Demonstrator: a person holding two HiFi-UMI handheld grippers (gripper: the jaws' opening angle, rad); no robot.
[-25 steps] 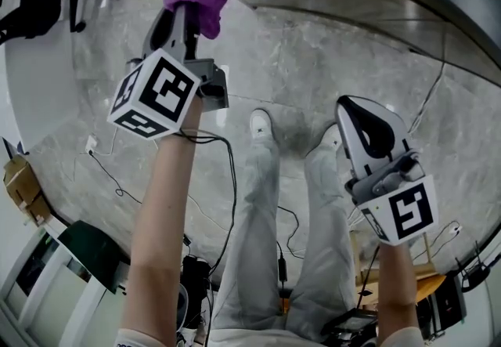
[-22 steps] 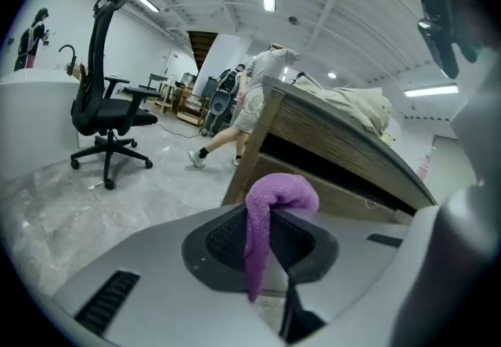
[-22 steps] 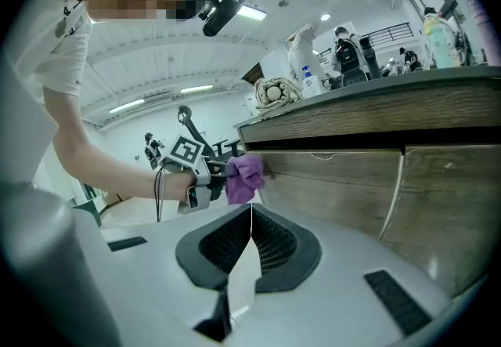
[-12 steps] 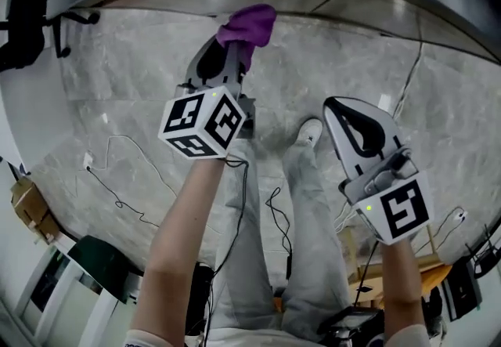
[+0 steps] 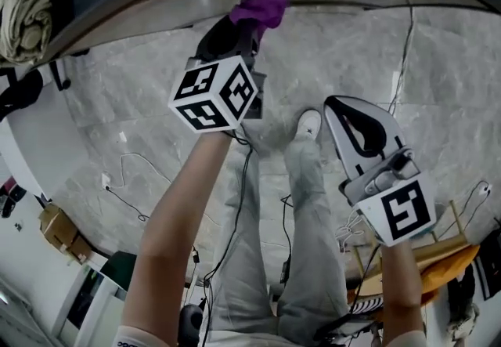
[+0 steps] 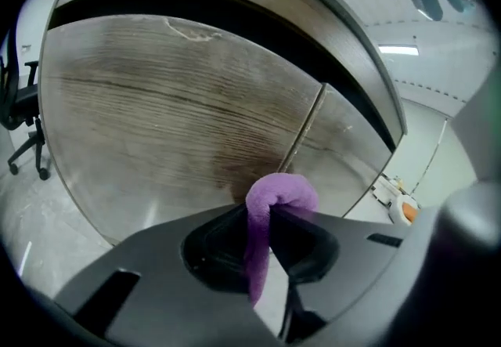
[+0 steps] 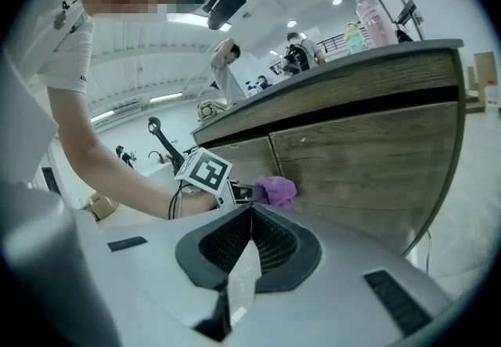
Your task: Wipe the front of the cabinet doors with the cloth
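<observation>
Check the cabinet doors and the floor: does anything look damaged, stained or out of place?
Two small things. The cabinet door has a pale scuff near its top edge, and a darker patch just above the purple cloth; whether damp or shadow I cannot tell. Loose cables trail across the floor.

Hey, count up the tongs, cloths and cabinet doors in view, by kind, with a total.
Tongs: 2, left tongs and right tongs
Cloths: 1, purple fabric cloth
Doors: 2, brown wooden cabinet doors
Total: 5
</observation>
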